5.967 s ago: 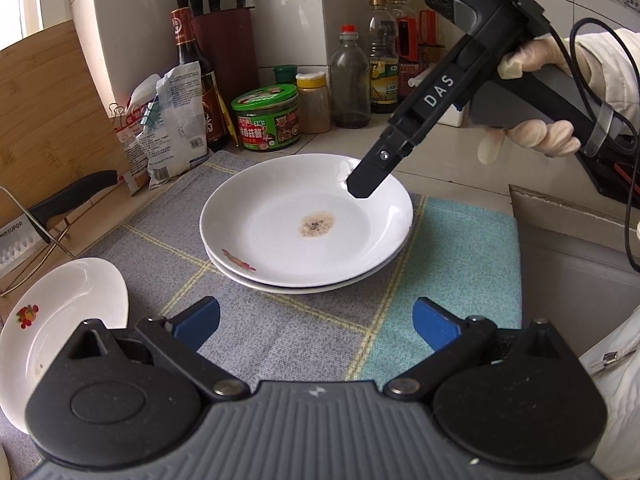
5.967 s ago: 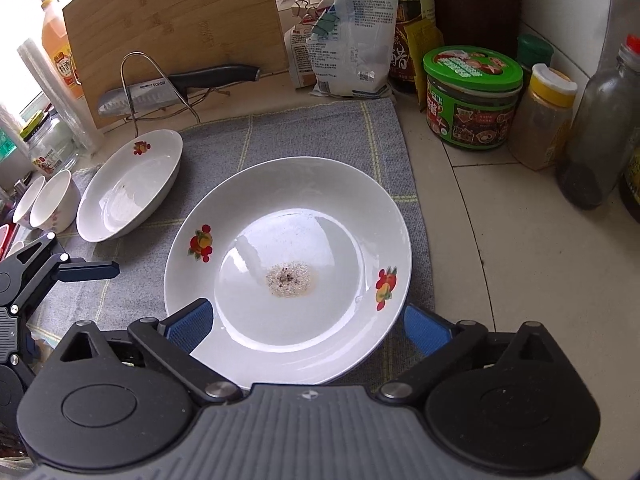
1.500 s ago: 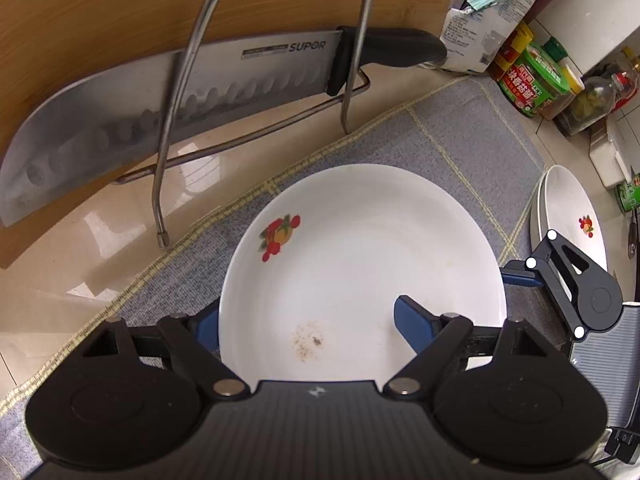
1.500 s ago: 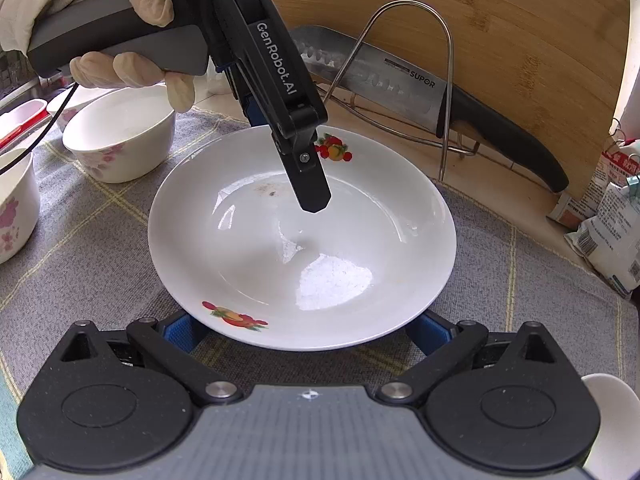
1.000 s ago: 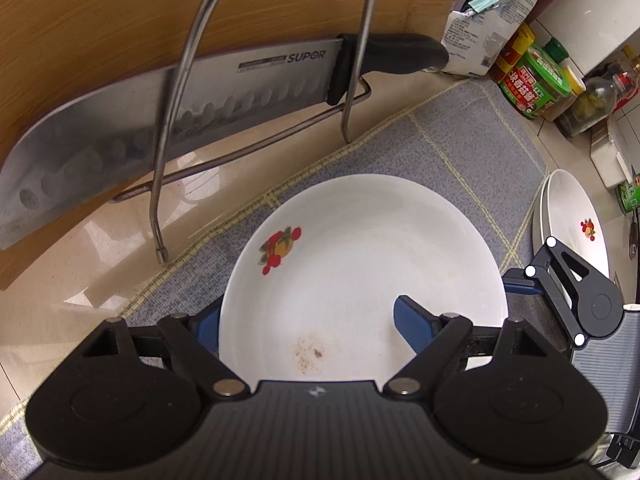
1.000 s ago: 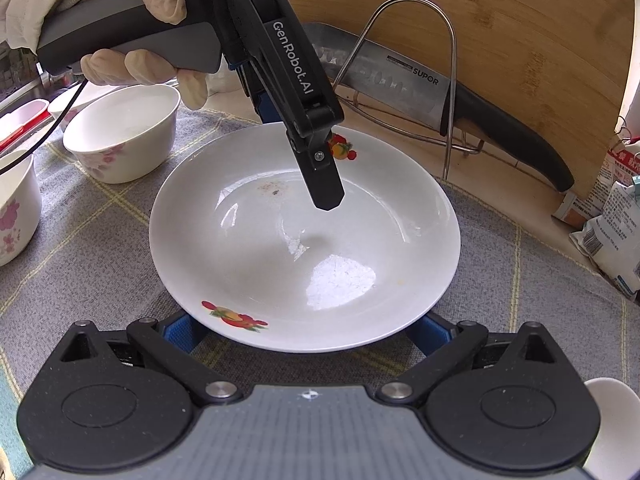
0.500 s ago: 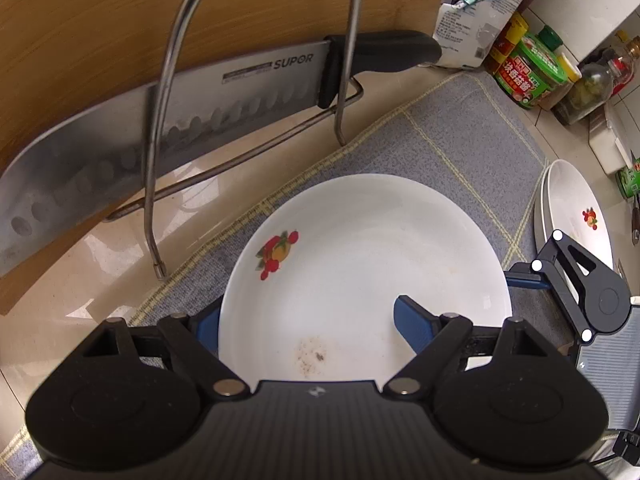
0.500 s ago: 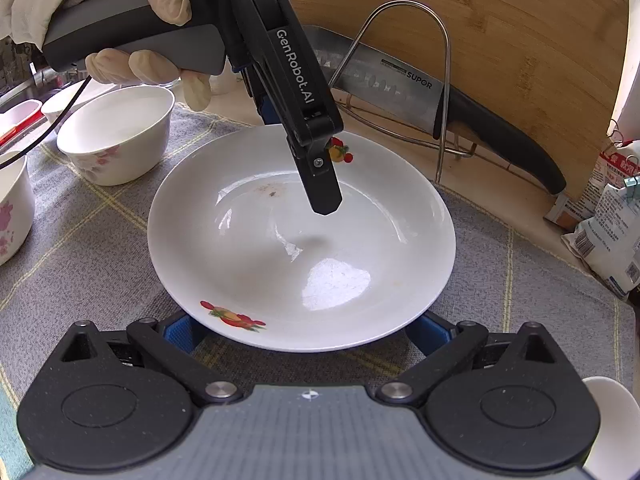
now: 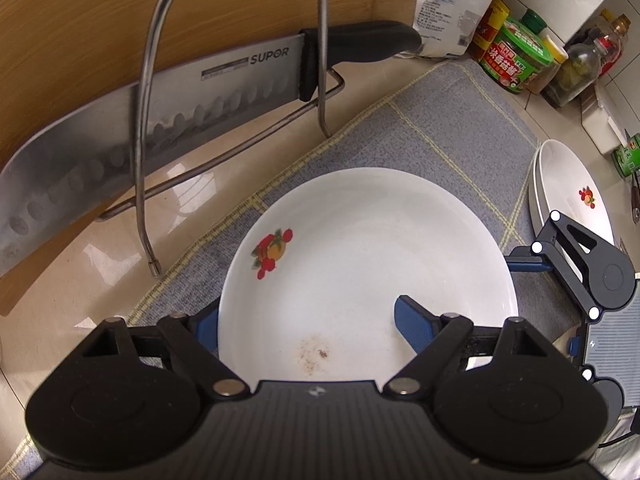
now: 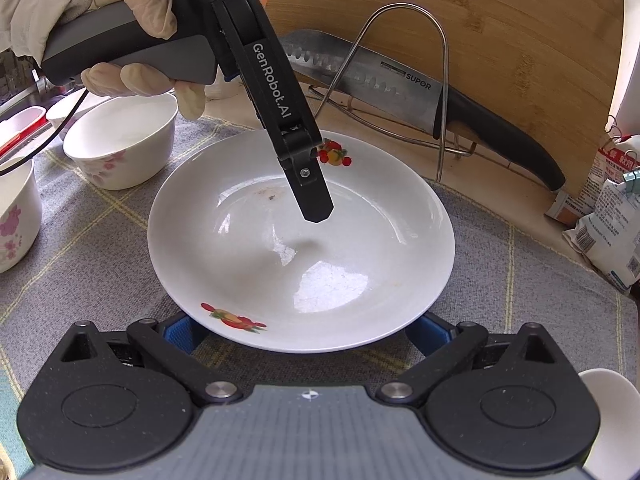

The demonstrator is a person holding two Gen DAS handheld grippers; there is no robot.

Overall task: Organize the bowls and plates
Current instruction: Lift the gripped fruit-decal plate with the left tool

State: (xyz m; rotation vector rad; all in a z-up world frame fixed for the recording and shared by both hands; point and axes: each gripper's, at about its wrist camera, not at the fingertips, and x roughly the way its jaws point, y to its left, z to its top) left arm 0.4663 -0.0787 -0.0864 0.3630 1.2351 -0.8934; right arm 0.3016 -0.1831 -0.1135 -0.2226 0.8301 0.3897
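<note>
A white plate with fruit prints and a brown crumb stain lies on the grey cloth, also in the right wrist view. My left gripper is open: one blue finger hovers inside the plate, the other sits outside its near left rim. In the right wrist view the left gripper's finger hangs over the plate's middle. My right gripper is open, its blue fingertips low under the plate's near rim on both sides. Two stacked plates lie to the right.
A wire rack holds a big SUPOR knife against a wooden cutting board. White bowls stand left on the cloth. Jars and bottles and a bag stand along the back.
The left gripper has drawn back and lifted slightly over the plate. The plate has stayed on the cloth and both grippers have stayed open.
</note>
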